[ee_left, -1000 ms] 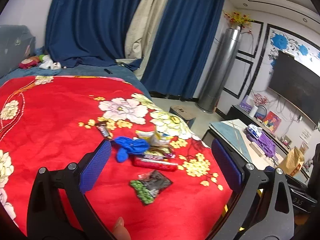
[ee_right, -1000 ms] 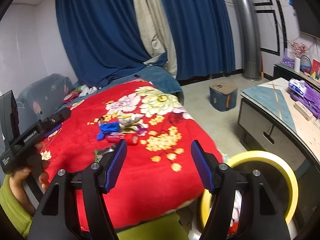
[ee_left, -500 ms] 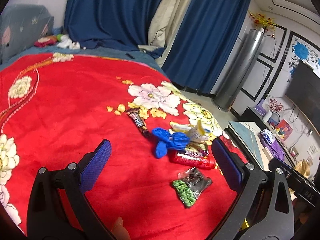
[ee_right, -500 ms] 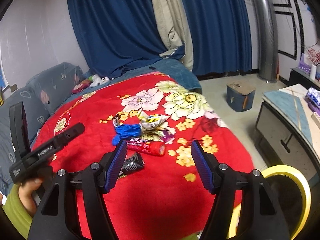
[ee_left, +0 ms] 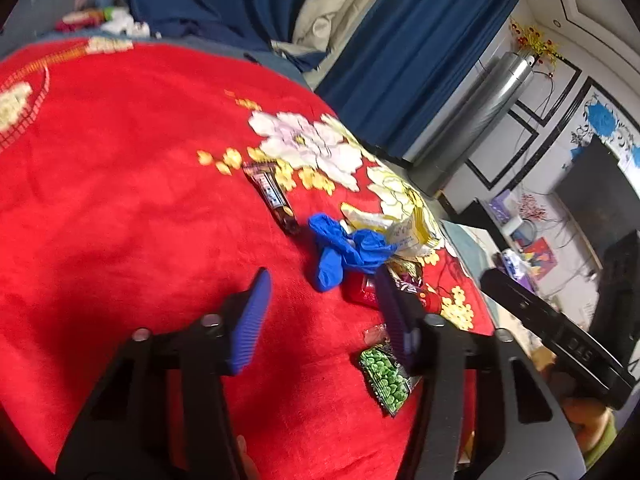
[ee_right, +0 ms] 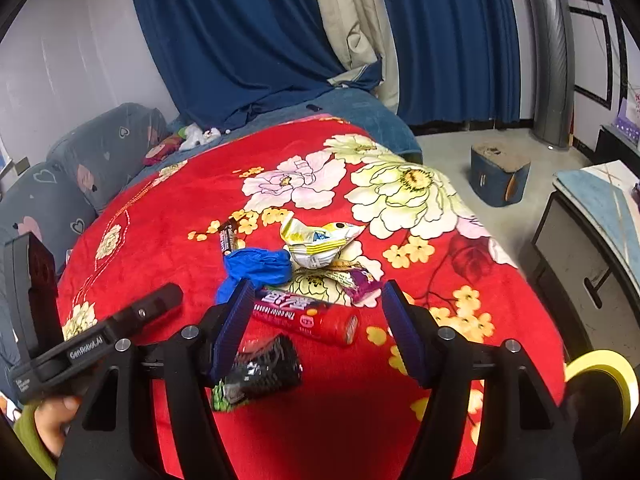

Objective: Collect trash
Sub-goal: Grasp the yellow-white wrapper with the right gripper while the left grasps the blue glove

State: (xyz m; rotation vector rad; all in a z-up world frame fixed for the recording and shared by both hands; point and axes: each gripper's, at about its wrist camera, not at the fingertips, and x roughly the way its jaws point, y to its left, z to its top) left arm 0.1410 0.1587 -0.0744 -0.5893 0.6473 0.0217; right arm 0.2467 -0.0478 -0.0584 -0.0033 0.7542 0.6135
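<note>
Both tongs are spread wide and hold nothing. The left tongs [ee_left: 320, 308] hover over the red blanket [ee_left: 120, 200], just short of the blue glove [ee_left: 344, 252], touching no trash. The right tongs [ee_right: 316, 328] hang above the red tube [ee_right: 308, 316], with the dark packet [ee_right: 260, 372] by their left finger. Trash lies clustered near the bed's foot: glove, tube, packet, a yellow-white bag [ee_right: 320, 240], a purple wrapper [ee_right: 356, 280] and a dark bar [ee_right: 228, 236]. Bare blanket stretches left of the pile. A yellow bin rim [ee_right: 604, 372] shows past the bed's edge.
</note>
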